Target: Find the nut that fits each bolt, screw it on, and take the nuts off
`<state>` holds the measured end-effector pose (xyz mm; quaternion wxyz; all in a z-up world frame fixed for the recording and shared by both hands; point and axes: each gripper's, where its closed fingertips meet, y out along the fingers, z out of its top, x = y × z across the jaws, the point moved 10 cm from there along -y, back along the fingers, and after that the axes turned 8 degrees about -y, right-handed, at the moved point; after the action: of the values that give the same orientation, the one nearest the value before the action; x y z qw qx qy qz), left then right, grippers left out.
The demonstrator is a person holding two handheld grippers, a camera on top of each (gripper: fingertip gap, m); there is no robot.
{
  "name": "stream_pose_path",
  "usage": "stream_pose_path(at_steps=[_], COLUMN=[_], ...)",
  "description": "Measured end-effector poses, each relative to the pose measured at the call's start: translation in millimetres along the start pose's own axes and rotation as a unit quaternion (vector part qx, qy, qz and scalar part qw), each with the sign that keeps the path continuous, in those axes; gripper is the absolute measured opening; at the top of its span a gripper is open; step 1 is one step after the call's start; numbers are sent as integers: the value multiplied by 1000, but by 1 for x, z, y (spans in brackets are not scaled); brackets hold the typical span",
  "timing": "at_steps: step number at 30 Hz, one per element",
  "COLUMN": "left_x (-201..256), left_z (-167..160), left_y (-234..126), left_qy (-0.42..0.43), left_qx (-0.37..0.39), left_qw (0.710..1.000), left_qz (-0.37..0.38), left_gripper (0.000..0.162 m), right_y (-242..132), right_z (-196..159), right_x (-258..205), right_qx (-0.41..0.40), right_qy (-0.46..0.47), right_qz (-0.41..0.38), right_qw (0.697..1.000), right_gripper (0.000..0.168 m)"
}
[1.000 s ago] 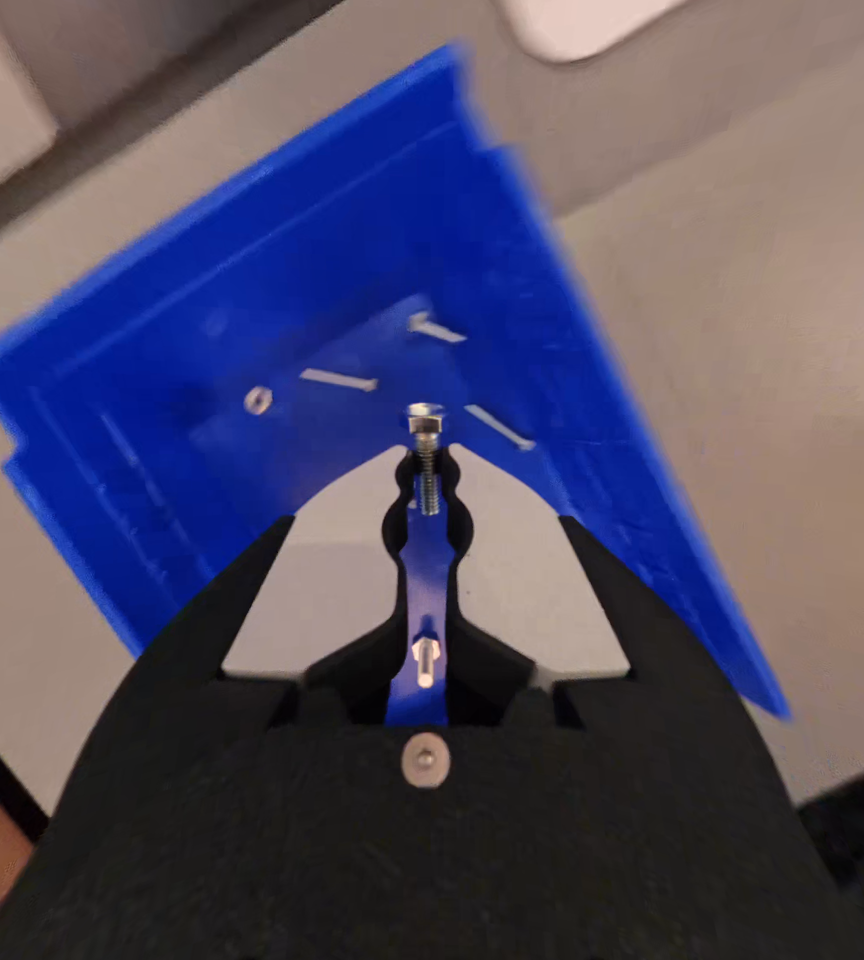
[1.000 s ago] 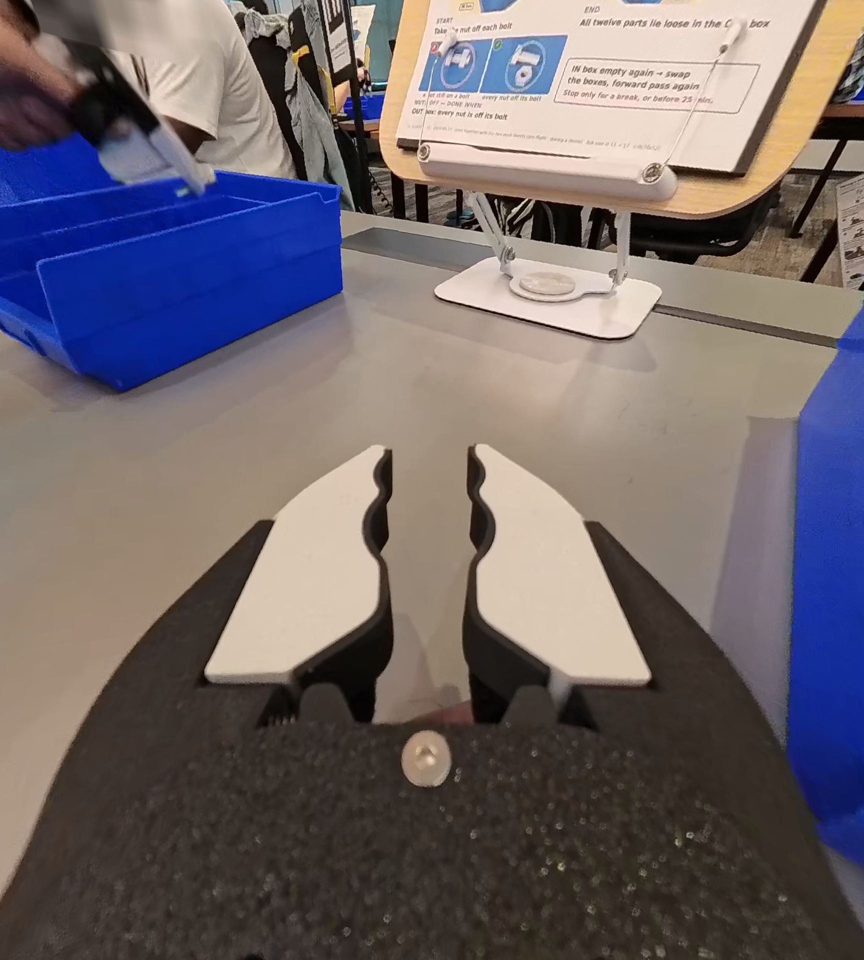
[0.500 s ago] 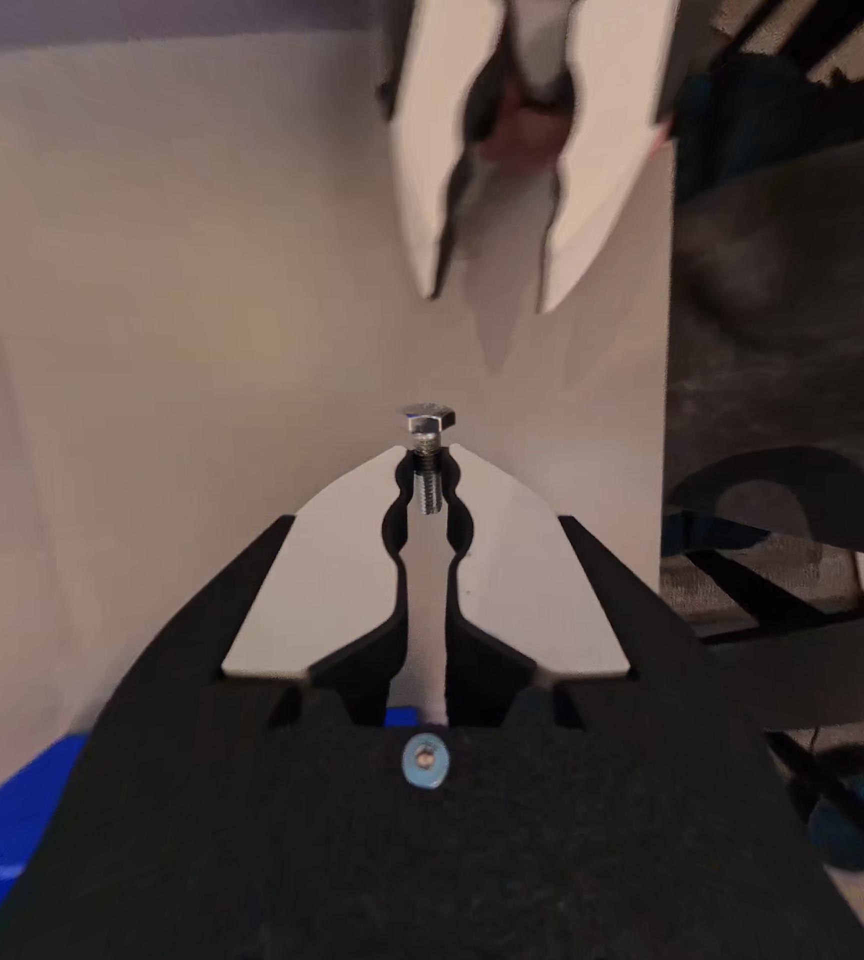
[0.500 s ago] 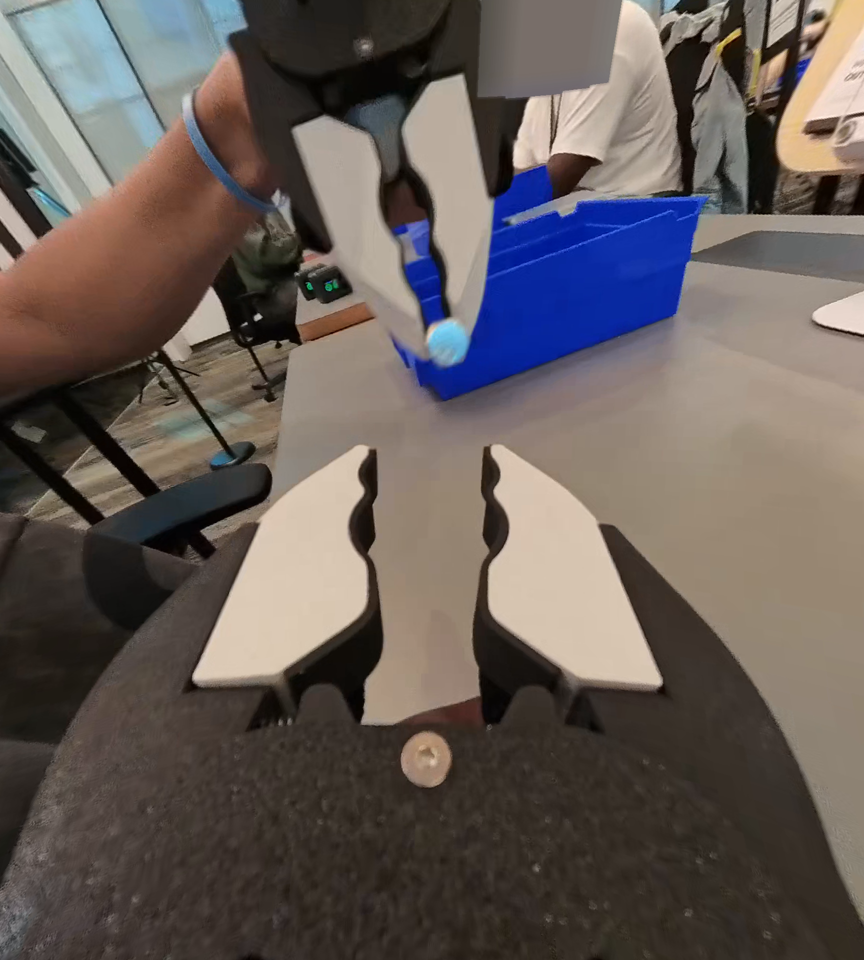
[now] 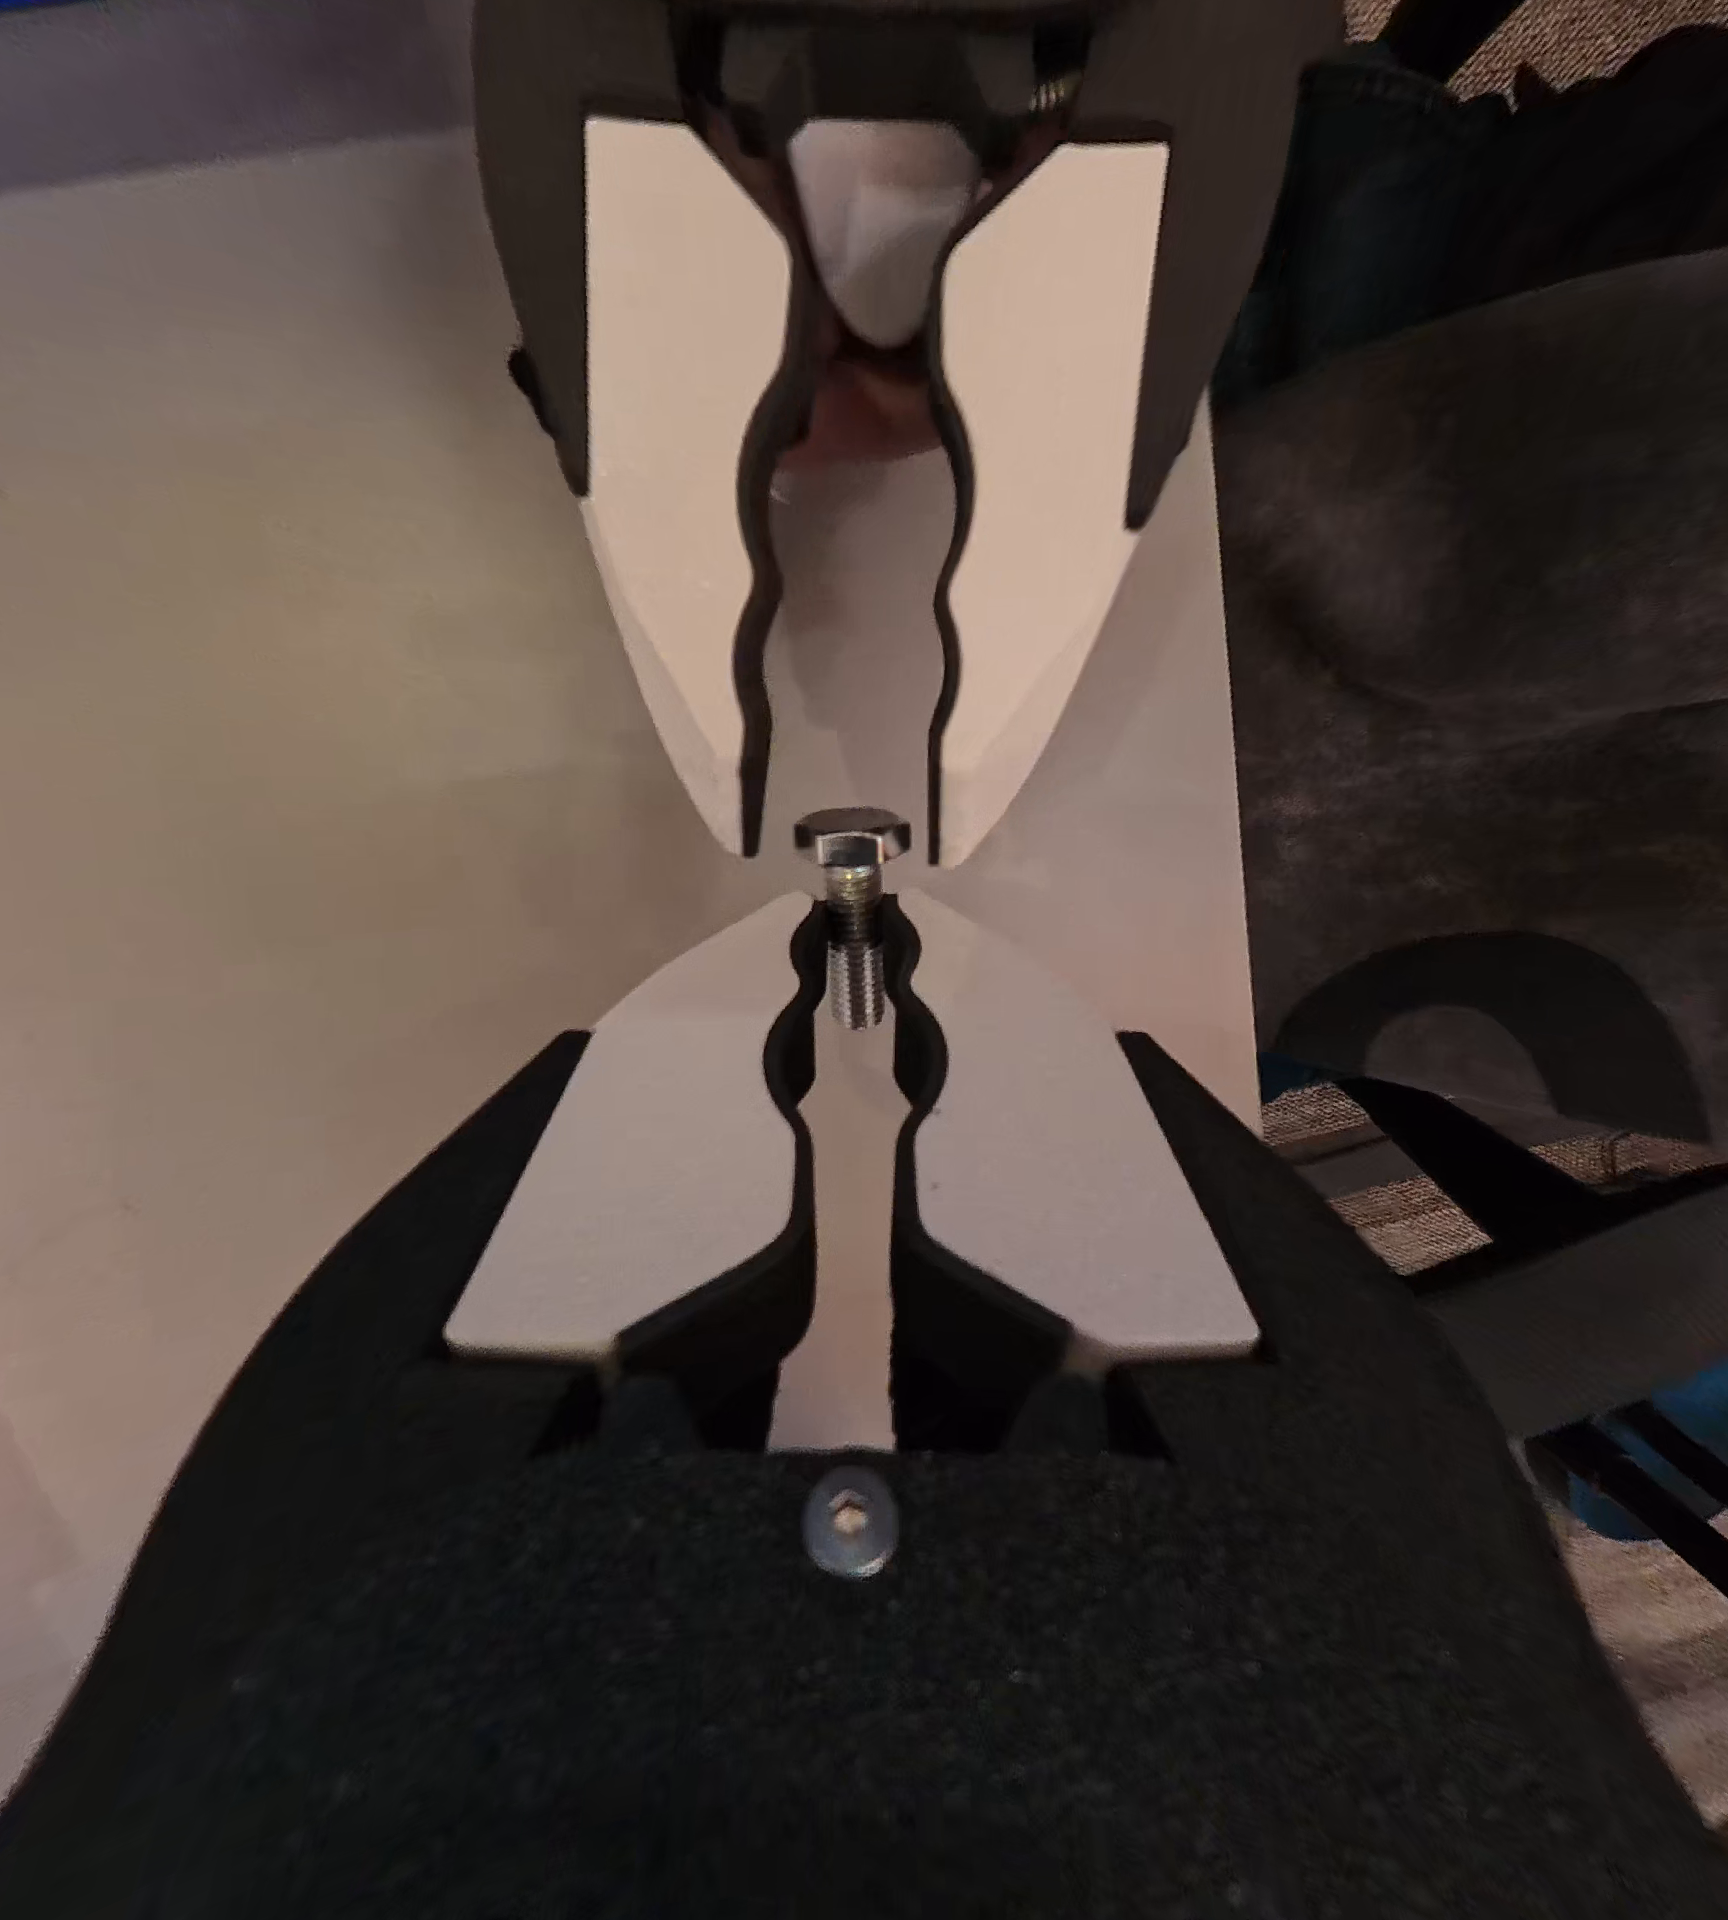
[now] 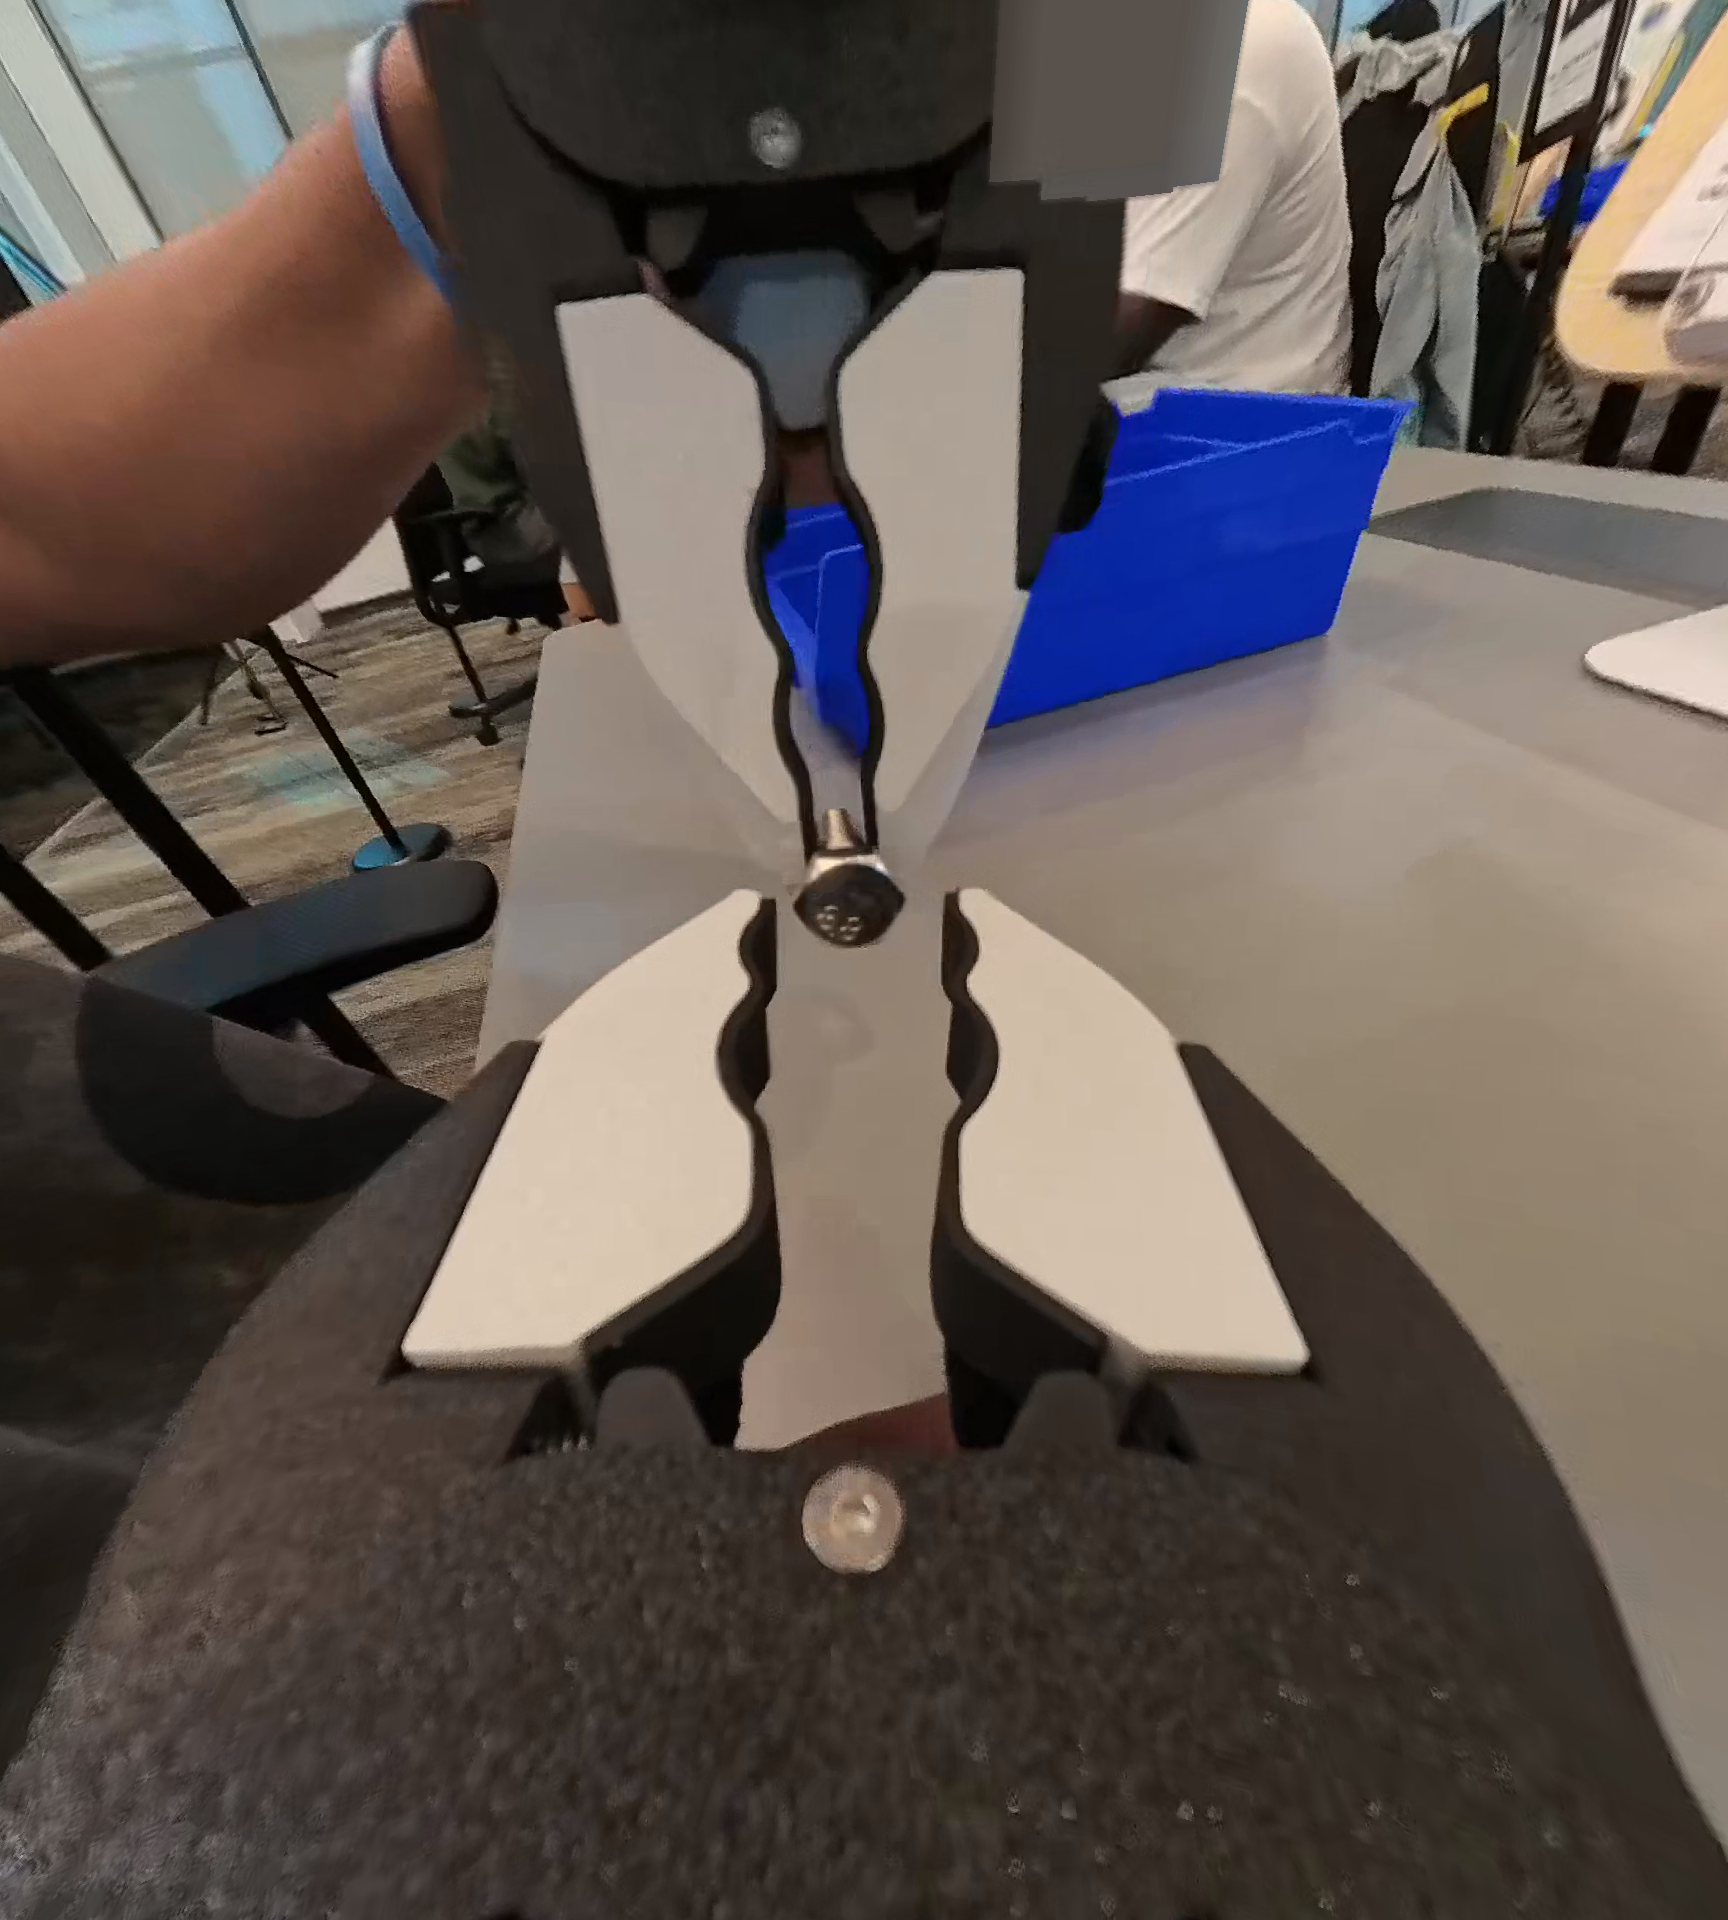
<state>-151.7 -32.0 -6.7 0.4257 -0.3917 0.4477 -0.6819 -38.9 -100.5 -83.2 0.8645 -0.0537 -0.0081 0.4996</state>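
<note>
Left wrist view: the left claw (image 5: 852,920) pinches the bolt (image 5: 852,914) by its threaded shank, hex head protruding. The right claw (image 6: 855,914) faces it tip to tip, spread, flanking the head without contact. Both hang above the grey worktop (image 6: 1359,987) near its edge; a blue bin (image 6: 1203,561) stands behind.

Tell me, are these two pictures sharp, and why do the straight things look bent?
Left wrist view: the bolt is crisp, warm dim light, the chair beside it dark. Right wrist view: brighter, the bolt head sharp, the blue bin and far room soft; the wide lens bows the table edge.
</note>
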Motion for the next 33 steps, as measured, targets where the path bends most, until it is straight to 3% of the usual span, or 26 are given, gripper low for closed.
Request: stream_pose_path(at_steps=[7,26,30,33], left_x=[4,4,-8,-26], left_z=[-4,-3,-8,-30], left_y=[5,-1,-16,-31], left_qy=[18,8,-58,-145], left_qx=[-14,-9,49,178], left_qw=[999,997,992,964], left_qz=[42,81,98,132], left_gripper=[9,9,14,25], right_y=[4,8,4,-2], right_z=[-3,4,10,12], right_x=[8,16,28,45], right_qx=[22,4,25,42], right_qy=[96,86,82,88], right_qz=[38,37,30,7], right_qw=[994,996,996,995], right_gripper=[23,18,18,18])
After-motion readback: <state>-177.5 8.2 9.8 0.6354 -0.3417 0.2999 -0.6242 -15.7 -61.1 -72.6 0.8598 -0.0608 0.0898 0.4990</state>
